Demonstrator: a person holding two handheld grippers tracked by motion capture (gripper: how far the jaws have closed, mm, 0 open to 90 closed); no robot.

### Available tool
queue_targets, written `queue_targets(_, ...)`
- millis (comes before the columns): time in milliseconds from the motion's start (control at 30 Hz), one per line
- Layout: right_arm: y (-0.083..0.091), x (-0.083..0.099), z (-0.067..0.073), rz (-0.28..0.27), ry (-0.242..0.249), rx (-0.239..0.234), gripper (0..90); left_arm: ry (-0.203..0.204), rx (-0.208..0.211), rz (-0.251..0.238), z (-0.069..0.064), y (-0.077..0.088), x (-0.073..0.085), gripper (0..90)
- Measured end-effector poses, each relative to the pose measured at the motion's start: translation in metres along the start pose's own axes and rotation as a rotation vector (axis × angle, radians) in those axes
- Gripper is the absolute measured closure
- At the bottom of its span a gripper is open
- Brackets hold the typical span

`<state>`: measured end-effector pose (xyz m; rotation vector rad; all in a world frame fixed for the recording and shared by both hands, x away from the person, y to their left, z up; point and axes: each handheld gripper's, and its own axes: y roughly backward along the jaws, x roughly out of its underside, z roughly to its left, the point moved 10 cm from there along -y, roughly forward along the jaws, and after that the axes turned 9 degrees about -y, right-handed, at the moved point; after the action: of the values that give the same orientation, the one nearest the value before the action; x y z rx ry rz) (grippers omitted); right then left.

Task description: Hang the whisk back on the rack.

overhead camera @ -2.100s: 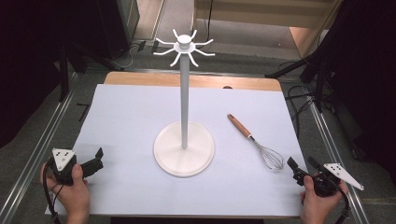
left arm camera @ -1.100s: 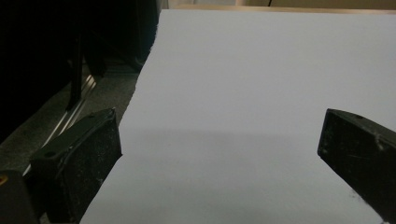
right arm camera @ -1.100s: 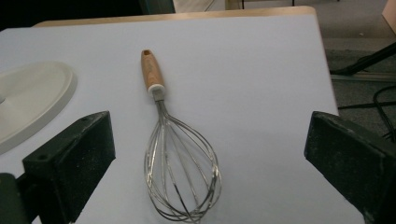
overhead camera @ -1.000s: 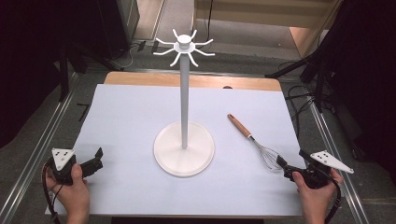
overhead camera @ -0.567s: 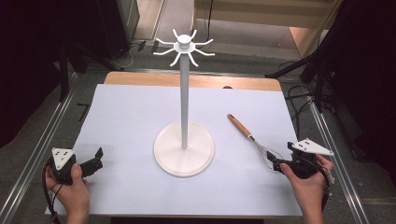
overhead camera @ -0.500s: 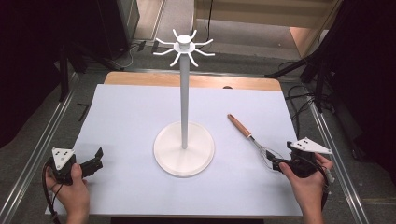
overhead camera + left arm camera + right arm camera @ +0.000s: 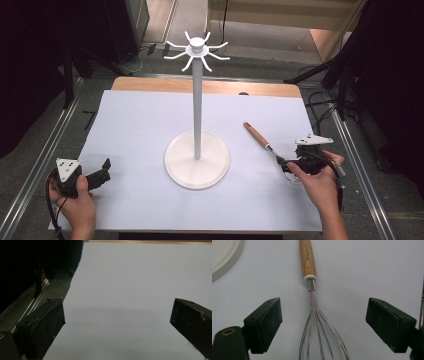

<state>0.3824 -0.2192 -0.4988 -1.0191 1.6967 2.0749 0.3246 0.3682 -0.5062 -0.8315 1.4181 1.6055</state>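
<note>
White sheeting covers the table, bare at left and centre-front around the stand. At lower right, the right gripper straddles the whisk, jaws open, just narrowed. The left gripper gapes at lower left.

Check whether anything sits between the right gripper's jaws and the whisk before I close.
Nothing visible does. The right gripper stands open with the whisk wires lying between its jaws, pads clear on both sides, only bare white table cover around. The stand base sits off to one side.
</note>
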Motion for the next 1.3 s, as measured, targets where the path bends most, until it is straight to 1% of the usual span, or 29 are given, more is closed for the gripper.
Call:
queue_targets(33, -0.002, -0.001, 0.000, 0.008, 0.009, -0.001, 13.5, 0.002, -0.001, 0.001, 0.000, 0.000, 0.000, 0.1)
queue_targets(67, -0.007, -0.003, 0.000, 0.028, 0.021, 0.005, 13.5, 0.005, 0.001, -0.003, 0.000, 0.000, 0.000, 0.1)
queue_targets(133, -0.008, -0.004, 0.000, 0.034, 0.024, 0.011, 13.5, 0.006, 0.002, -0.004, 0.000, 0.000, 0.000, 0.1)
queue_targets(267, -0.016, -0.008, -0.003, 0.075, 0.042, 0.029, 13.7, 0.006, 0.005, -0.004, 0.000, 0.000, 0.000, 0.1)
queue_targets(300, -0.016, -0.008, -0.003, 0.075, 0.042, 0.029, 13.7, 0.006, 0.005, -0.004, 0.000, 0.000, 0.000, 0.1)
queue_targets(400, -0.020, -0.009, -0.004, 0.104, 0.056, 0.048, 13.9, 0.007, 0.005, -0.003, 0.000, 0.000, 0.000, 0.1)
queue_targets(433, -0.022, -0.010, -0.003, 0.115, 0.060, 0.047, 14.1, 0.006, 0.005, -0.001, 0.000, 0.000, 0.000, 0.1)
queue_targets(467, -0.024, -0.011, -0.004, 0.132, 0.072, 0.055, 14.6, 0.006, 0.005, -0.001, 0.000, 0.000, 0.000, 0.1)
queue_targets(567, -0.026, -0.013, -0.003, 0.144, 0.082, 0.051, 14.4, 0.007, 0.005, -0.001, 0.000, -0.001, 0.000, 0.1)
queue_targets(600, -0.028, -0.013, -0.002, 0.155, 0.079, 0.052, 14.3, 0.007, 0.005, -0.001, 0.000, -0.001, 0.000, 0.1)
queue_targets(633, -0.031, -0.013, -0.001, 0.179, 0.080, 0.050, 14.2, 0.009, 0.006, -0.003, 0.000, -0.001, 0.000, 0.1)
queue_targets(667, -0.031, -0.013, -0.001, 0.179, 0.080, 0.050, 14.2, 0.009, 0.007, -0.003, 0.000, -0.001, 0.000, 0.1)
queue_targets(700, -0.034, -0.013, -0.001, 0.197, 0.081, 0.047, 14.2, 0.011, 0.008, -0.004, 0.000, -0.001, 0.000, 0.1)
queue_targets(767, -0.036, -0.013, -0.001, 0.204, 0.083, 0.053, 14.9, 0.012, 0.009, -0.003, 0.000, -0.001, 0.000, 0.1)
queue_targets(833, -0.040, -0.016, 0.000, 0.223, 0.086, 0.067, 14.5, 0.013, 0.009, -0.003, 0.000, -0.001, 0.000, 0.1)
queue_targets(967, -0.042, -0.019, 0.003, 0.239, 0.097, 0.061, 13.0, 0.012, 0.009, -0.001, 0.000, -0.001, 0.000, 0.1)
queue_targets(1067, -0.046, -0.024, 0.005, 0.260, 0.108, 0.073, 13.2, 0.013, 0.011, 0.001, 0.000, -0.001, 0.000, 0.1)
queue_targets(1133, -0.048, -0.025, 0.005, 0.260, 0.105, 0.071, 13.3, 0.014, 0.012, 0.001, 0.000, -0.001, 0.000, 0.1)
queue_targets(1200, -0.051, -0.029, 0.006, 0.271, 0.109, 0.083, 14.3, 0.015, 0.012, 0.001, 0.000, -0.001, 0.000, 0.1)
queue_targets(1300, -0.052, -0.031, 0.007, 0.277, 0.116, 0.084, 14.6, 0.015, 0.014, 0.003, 0.000, -0.001, 0.000, 0.1)
